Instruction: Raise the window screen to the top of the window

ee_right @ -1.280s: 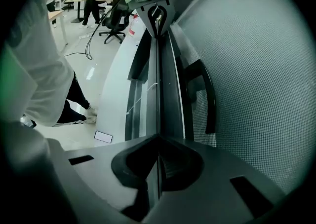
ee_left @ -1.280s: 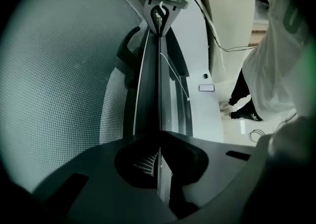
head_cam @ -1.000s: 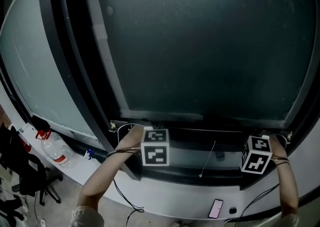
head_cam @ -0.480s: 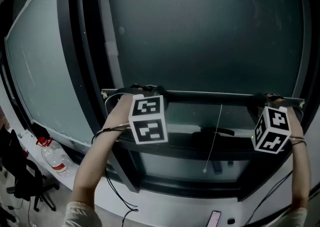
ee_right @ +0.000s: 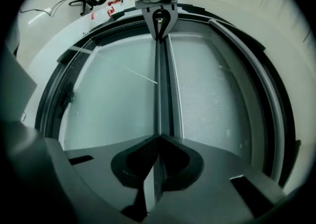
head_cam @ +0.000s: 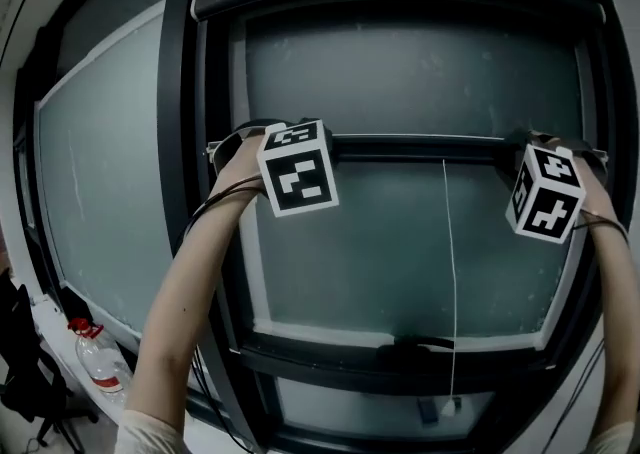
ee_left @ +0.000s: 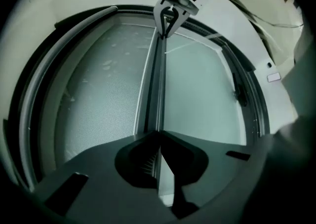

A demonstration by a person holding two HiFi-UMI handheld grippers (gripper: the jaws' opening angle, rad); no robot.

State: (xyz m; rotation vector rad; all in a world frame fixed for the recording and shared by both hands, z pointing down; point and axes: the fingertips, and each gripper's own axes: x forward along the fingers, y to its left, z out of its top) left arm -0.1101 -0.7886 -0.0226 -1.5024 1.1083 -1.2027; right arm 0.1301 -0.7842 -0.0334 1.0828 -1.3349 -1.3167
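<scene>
Since a second ago the window screen's bottom bar (head_cam: 420,149) has climbed from the sill to just above the middle of the window, and both arms have risen with it.

The window frame (head_cam: 185,192) fills the head view, one dark upright at 9 o'clock. The window screen (head_cam: 400,72) hangs as fine mesh between the top housing at 12 o'clock and the bottom bar; below the bar is a bare pane (head_cam: 380,252). The bar lies level, running from 9 towards 3 o'clock, well short of the top.

Two forearms reach up. The left forearm (head_cam: 185,292) slants up from 7 o'clock, and the right forearm (head_cam: 615,272) rises along the edge at 4 o'clock.

Two tools, one at each end of the bar. The left tool (ee_left: 158,136) has its jaws pinched on the bar's thin edge, as does the right tool (ee_right: 158,139). Each carries one marker cube with black-and-white squares, bearing no readable writing.

One thin pull cord (head_cam: 446,272) hangs straight down from the bar towards 6 o'clock. One clear bottle (head_cam: 97,360) with a red cap stands at 8 o'clock; its label is too small to read.
</scene>
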